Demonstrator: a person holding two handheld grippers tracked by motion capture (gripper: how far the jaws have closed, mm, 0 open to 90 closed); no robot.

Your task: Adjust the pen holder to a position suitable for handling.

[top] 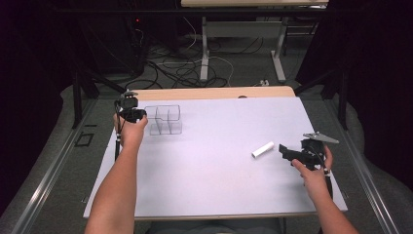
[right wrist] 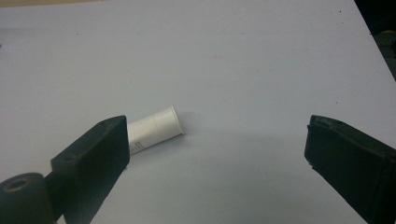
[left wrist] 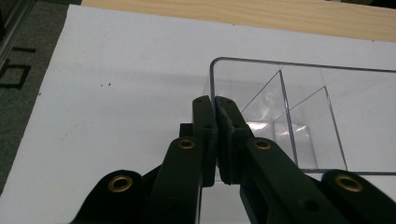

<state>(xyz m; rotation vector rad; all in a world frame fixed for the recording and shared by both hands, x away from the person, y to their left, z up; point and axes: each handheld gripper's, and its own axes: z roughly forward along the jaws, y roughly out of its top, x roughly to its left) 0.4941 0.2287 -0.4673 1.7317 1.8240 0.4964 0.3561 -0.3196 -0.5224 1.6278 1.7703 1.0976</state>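
Clamping left gripper (left wrist: 215,105) on clear box (left wrist: 299,116) wall, holding right gripper (right wrist: 217,144) wide beside white tube (right wrist: 154,128).

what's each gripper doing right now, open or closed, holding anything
left gripper: closed on the wall of the clear divided box.
right gripper: open, holding nothing; white tube lies just ahead.

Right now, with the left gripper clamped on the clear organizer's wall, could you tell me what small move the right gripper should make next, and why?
Probably ease the right gripper forward and a little toward the white tube. Its jaws stand wide open, the tube lies flat on the white table partly behind one jaw, not between them, and the left gripper already steadies the clear organizer.
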